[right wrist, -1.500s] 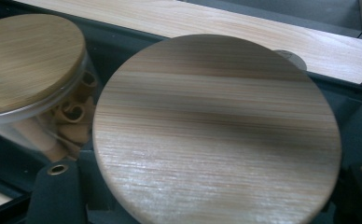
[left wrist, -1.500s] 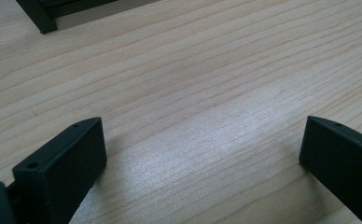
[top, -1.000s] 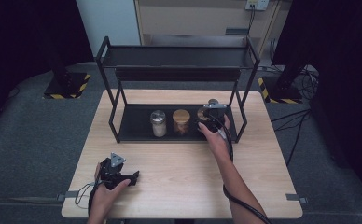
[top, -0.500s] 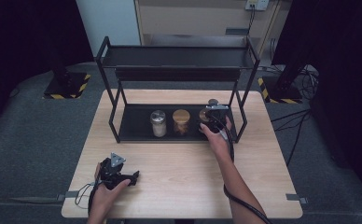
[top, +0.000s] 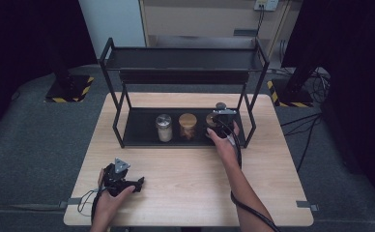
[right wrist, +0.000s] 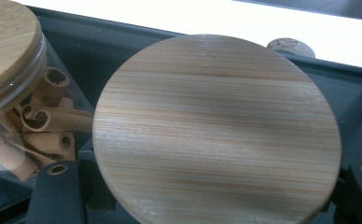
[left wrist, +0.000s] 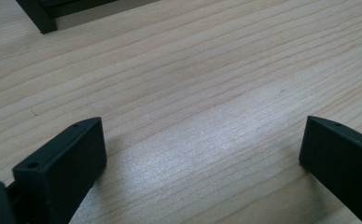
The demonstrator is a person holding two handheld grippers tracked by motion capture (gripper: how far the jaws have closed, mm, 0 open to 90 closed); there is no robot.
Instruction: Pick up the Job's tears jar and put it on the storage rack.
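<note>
My right gripper (top: 223, 117) reaches into the lower shelf of the black rack (top: 142, 137) at its right end. It is shut on a jar with a round wooden lid (right wrist: 216, 130); its jaws stand on either side of the jar below the lid. In the high view a sliver of that jar (top: 209, 119) shows left of the gripper. My left gripper (top: 138, 183) rests on the table (top: 190, 179) near the front left corner, open, with bare wood between its fingers (left wrist: 62, 163).
Two more jars stand on the lower shelf: a metal-lidded one (top: 164, 127) and a wooden-lidded one holding cinnamon sticks (top: 187, 125) (right wrist: 16, 93), close to the held jar. The rack's upper shelf (top: 185, 58) overhangs them. A cable (top: 238, 193) trails along the right forearm.
</note>
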